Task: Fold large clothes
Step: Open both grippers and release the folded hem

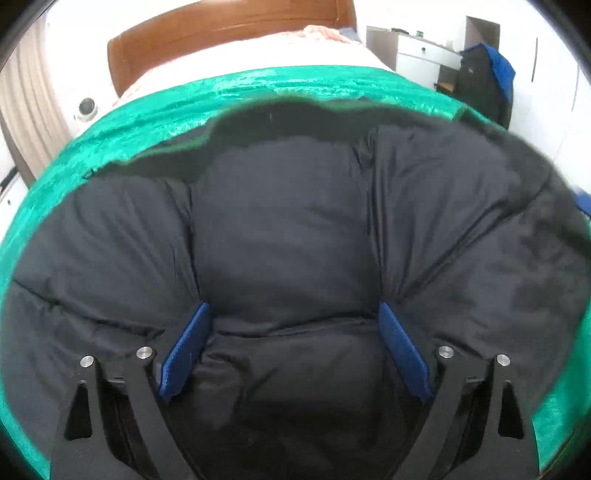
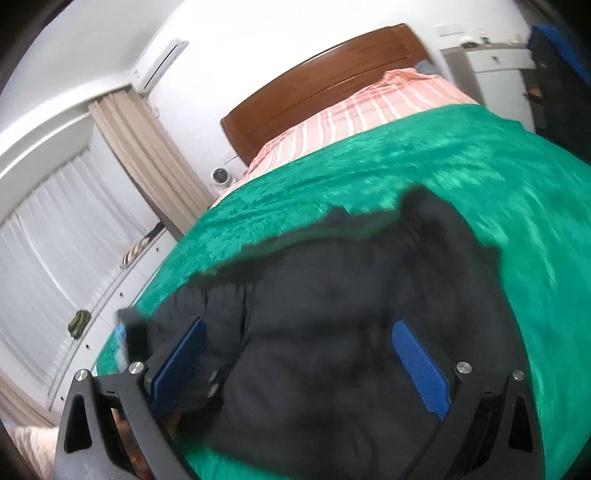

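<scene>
Bedroom light is washing out the upper part of both views, and you are working over a bed spread with a green blanket, a wooden headboard sitting at the top of the frame. Your dark padded jacket is lying across that blanket, filling the centre and lower half of the left wrist view.

You are looking at a task that seems only partly along: the jacket is lying bunched and puffy rather than in a flat stack, so most of the folding is probably still ahead of you.

Your left gripper is pressing down into the jacket with its blue pads wide apart; padding is bulging up between them, and they appear to be flanking that bulge rather than pinching it.

Your right gripper is hanging over the jacket in the lower middle of its blurred view, fingers spread wide. Whether those pads are touching cloth, you cannot tell from this smear.
</scene>
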